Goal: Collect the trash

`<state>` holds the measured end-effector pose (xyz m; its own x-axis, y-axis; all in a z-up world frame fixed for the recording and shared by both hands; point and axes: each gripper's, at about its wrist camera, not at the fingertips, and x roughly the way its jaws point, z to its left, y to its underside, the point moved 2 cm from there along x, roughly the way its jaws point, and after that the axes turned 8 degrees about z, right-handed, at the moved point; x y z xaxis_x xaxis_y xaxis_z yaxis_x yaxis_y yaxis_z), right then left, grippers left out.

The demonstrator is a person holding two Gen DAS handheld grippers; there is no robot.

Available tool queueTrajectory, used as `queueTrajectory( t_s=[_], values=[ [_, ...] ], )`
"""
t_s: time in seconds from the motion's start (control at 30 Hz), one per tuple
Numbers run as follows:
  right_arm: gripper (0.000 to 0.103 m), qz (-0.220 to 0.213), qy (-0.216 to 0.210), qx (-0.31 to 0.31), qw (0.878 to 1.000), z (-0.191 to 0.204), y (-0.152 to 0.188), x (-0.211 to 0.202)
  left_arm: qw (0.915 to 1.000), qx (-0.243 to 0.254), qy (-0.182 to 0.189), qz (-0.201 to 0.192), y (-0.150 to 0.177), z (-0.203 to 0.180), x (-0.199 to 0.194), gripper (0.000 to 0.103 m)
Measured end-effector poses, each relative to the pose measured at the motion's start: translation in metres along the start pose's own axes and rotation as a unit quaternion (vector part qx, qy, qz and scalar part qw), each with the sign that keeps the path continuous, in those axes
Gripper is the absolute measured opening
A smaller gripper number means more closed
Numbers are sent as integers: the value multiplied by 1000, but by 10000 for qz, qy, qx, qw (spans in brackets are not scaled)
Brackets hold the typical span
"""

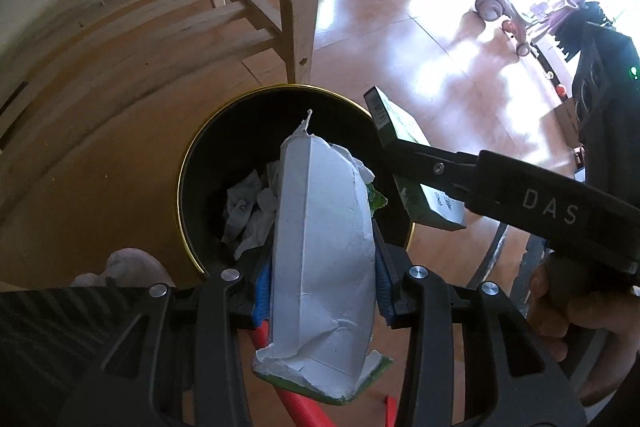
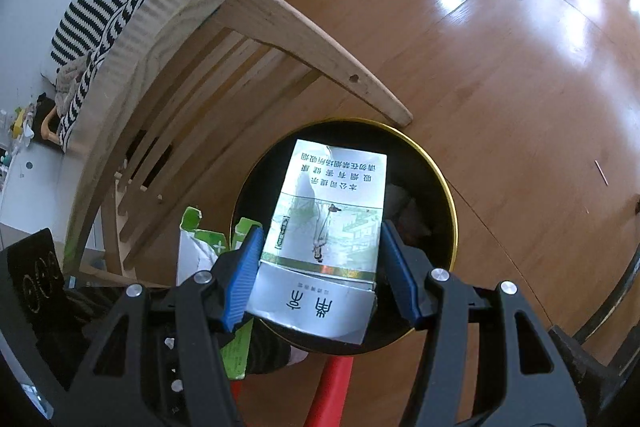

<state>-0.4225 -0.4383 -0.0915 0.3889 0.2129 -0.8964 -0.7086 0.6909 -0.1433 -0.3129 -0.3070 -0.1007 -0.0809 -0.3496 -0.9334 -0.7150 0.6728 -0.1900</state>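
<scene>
Now both my loads hang over the round black bin with the gold rim (image 2: 448, 183); my left fingers (image 1: 324, 291) clench the flattened white carton (image 1: 324, 247), my right fingers (image 2: 320, 267) grasp the green-and-white cigarette pack (image 2: 328, 219). I would let go one at a time, centred over the mouth; the pale wooden desk leg (image 1: 298, 23) stands just beside the rim, the orange wood floor (image 2: 500, 67) lies open on the other side.

Torn white carton (image 1: 324, 247) and green-and-white cigarette pack (image 2: 324, 227) both held over the gold-rimmed black bin (image 1: 188, 163), crumpled tissues (image 1: 250, 211) inside.
</scene>
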Motion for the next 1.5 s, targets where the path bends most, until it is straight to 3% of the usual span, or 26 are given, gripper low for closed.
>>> queueTrajectory(
  t_s=[0.6,0.67,0.73,0.8,0.87,0.93,1.0,1.1,1.23,1.3,1.4,1.5],
  values=[
    [59,43,-217,59,9997,-5,-15,5,10000,61,3,37,-1,-6,1,40],
    [62,95,-327,67,9994,-4,-16,5,9999,53,-155,38,-1,-7,2,49],
    [89,101,-303,221,9992,-7,-19,2,9993,-1,-372,-10,0,-8,3,98],
    [96,-78,-139,346,9993,-12,-22,-7,9993,-25,-347,-159,0,-9,-1,97],
    [96,-330,-11,446,9985,-18,-24,-20,9998,-46,-117,-158,0,-9,-4,97],
    [96,-809,278,461,9953,-20,-25,-42,9994,-40,-126,-307,-1,-11,-20,97],
    [96,-1440,617,265,9873,-13,-25,-73,9970,2,-89,-763,-4,-16,-48,97],
    [96,-2191,723,12,9730,15,-30,-107,9860,65,-240,-1651,-17,-18,-116,97],
    [96,-3001,-324,-229,9531,88,-47,-134,9638,-187,-721,-2561,-39,23,-210,97],
    [96,-2936,-413,-598,9532,133,-61,-128,9545,-413,-971,-2788,-46,54,-238,97],
    [96,-2568,-354,-1276,9573,211,-87,-101,9294,-1082,-1749,-3064,-49,126,-268,97],
    [96,-2254,-388,-1711,9583,295,-106,-63,9160,-1753,-1985,-3013,-46,198,-275,97]
  ],
)
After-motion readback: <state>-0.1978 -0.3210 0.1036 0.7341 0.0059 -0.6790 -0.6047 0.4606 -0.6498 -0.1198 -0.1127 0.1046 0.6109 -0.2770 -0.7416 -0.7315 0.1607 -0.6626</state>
